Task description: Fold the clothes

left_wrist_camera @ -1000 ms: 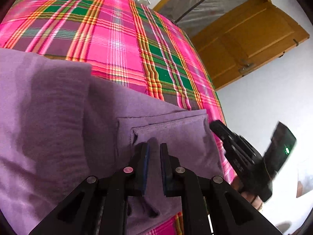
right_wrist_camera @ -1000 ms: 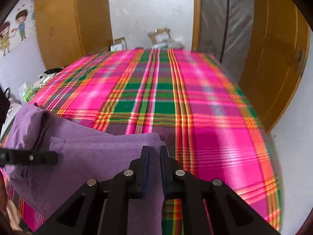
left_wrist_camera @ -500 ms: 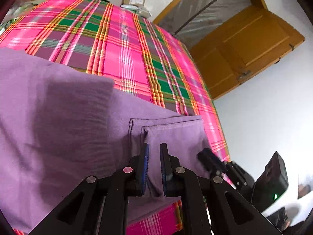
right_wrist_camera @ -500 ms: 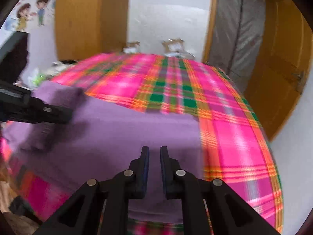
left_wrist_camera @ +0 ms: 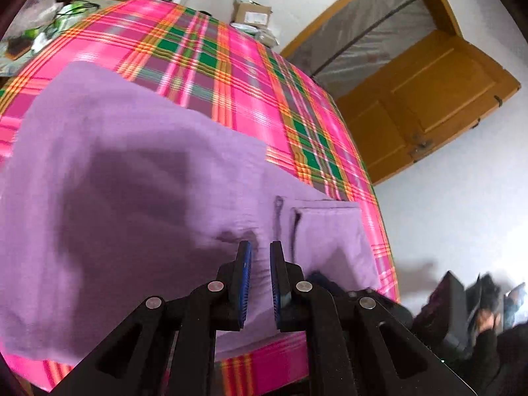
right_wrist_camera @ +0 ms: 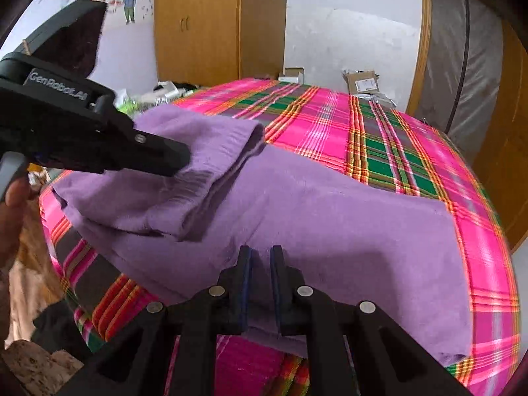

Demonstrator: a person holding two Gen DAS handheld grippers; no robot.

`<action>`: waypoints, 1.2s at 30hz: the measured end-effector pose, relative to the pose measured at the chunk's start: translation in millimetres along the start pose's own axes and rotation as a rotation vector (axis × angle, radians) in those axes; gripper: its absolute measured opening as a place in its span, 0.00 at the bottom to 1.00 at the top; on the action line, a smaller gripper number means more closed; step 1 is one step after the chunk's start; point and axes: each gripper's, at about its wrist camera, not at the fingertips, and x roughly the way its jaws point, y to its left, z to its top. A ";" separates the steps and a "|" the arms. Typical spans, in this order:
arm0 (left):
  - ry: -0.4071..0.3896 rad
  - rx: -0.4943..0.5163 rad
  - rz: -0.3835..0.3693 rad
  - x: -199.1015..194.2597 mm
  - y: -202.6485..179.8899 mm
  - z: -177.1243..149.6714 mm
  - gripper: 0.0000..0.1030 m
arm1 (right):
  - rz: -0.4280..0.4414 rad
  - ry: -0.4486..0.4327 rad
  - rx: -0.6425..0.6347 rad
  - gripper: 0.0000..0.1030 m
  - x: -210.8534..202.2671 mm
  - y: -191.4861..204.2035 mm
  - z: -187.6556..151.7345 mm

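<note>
A purple garment (left_wrist_camera: 132,181) lies spread over the near part of a pink plaid bedspread (left_wrist_camera: 231,76), with a sewn pocket (left_wrist_camera: 326,231) near its right end. My left gripper (left_wrist_camera: 260,254) is shut on a puckered fold of the cloth. In the right wrist view the left gripper (right_wrist_camera: 178,161) holds a doubled-over flap raised above the rest of the garment (right_wrist_camera: 346,217). My right gripper (right_wrist_camera: 260,257) is shut on the garment near its front edge, and the cloth bunches at its tips. The right gripper's black body (left_wrist_camera: 452,297) shows blurred at the lower right.
The bedspread (right_wrist_camera: 412,151) stretches bare beyond the garment. Cardboard boxes (right_wrist_camera: 361,82) sit past the far edge. A wooden door (left_wrist_camera: 429,99) stands to the right and a wardrobe (right_wrist_camera: 214,23) at the back. Small clutter (right_wrist_camera: 165,94) lies off the bed's left side.
The left gripper has pulled back and up, raising its fold of cloth. The right gripper has swung left along the front edge, and the garment now lies spread wider across the bed.
</note>
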 end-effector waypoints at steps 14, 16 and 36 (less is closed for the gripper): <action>-0.066 -0.113 0.072 -56.3 72.4 -15.3 0.11 | -0.001 -0.014 0.003 0.11 -9.5 16.9 13.7; -0.061 -0.131 0.085 -61.6 84.4 -20.7 0.11 | -0.003 -0.036 0.004 0.11 -12.7 19.2 19.7; -0.111 -0.193 0.053 -99.2 144.7 -49.7 0.07 | 0.183 -0.026 -0.131 0.11 14.6 104.8 50.2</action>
